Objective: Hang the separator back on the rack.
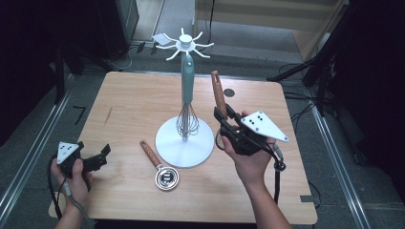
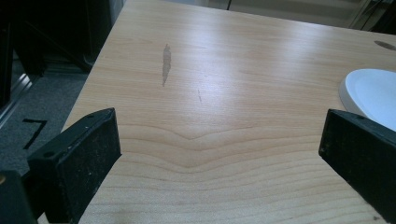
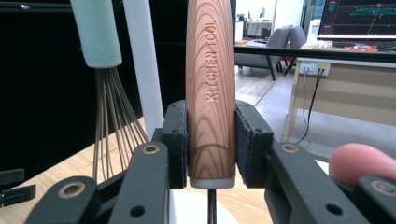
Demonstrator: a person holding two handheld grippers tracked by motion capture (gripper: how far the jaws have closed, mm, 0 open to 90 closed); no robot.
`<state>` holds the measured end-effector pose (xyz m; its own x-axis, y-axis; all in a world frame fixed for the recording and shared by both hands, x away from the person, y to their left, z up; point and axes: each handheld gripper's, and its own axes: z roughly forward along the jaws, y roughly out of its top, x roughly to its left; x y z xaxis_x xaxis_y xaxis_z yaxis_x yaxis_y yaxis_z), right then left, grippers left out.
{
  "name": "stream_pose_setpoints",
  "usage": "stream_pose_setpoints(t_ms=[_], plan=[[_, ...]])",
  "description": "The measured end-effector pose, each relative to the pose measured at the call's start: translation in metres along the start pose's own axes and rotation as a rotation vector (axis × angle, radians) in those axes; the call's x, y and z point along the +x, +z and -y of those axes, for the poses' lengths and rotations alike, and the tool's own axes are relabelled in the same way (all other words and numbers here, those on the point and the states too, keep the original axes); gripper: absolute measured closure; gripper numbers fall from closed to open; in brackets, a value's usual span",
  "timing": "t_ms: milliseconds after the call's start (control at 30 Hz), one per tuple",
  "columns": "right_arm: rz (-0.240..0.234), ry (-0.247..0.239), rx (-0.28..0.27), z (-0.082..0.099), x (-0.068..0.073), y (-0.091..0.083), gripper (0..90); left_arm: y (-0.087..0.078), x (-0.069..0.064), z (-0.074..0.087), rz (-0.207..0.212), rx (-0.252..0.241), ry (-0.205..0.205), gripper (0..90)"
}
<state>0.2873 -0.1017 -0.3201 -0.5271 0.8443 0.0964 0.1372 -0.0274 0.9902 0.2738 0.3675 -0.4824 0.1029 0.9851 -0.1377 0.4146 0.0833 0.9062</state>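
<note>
Your right claw [image 1: 220,116] grips a wooden-handled utensil [image 1: 218,93] upright, just right of the white rack [image 1: 185,141] where a whisk [image 1: 187,98] hangs. Your left claw [image 1: 98,160] rests open. Tilt it, and the handle could knock the whisk.

Your left gripper [image 1: 98,160]: black body, grey 3-cornered plate w/ dark dots, grey cable.
Your right gripper [image 3: 210,140]: black linkage arms, brass-ringed pivot holes, black pads; grey plate on top, black cable.
Your forearms: bare, no sleeves.
</note>
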Motion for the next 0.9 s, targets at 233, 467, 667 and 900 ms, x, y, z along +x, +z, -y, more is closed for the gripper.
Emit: stream_pose_setpoints(t_ms=[233, 467, 667, 900], plan=[[-0.011, -0.012, -0.019, -0.006, 0.004, -0.002, 70.3, 0.000, 0.000, 0.000, 0.000, 0.000, 0.000, 0.0], [-0.018, -0.013, -0.042, -0.012, 0.006, -0.005, 70.3, 0.000, 0.000, 0.000, 0.001, 0.001, -0.001, 0.0], [-0.018, -0.015, -0.057, -0.017, 0.007, -0.007, 70.3, 0.000, 0.000, 0.000, 0.003, 0.001, -0.001, 0.0], [-0.026, -0.029, -0.086, -0.025, 0.010, -0.010, 70.4, 0.000, 0.000, 0.000, 0.003, 0.000, -0.001, 0.0]])
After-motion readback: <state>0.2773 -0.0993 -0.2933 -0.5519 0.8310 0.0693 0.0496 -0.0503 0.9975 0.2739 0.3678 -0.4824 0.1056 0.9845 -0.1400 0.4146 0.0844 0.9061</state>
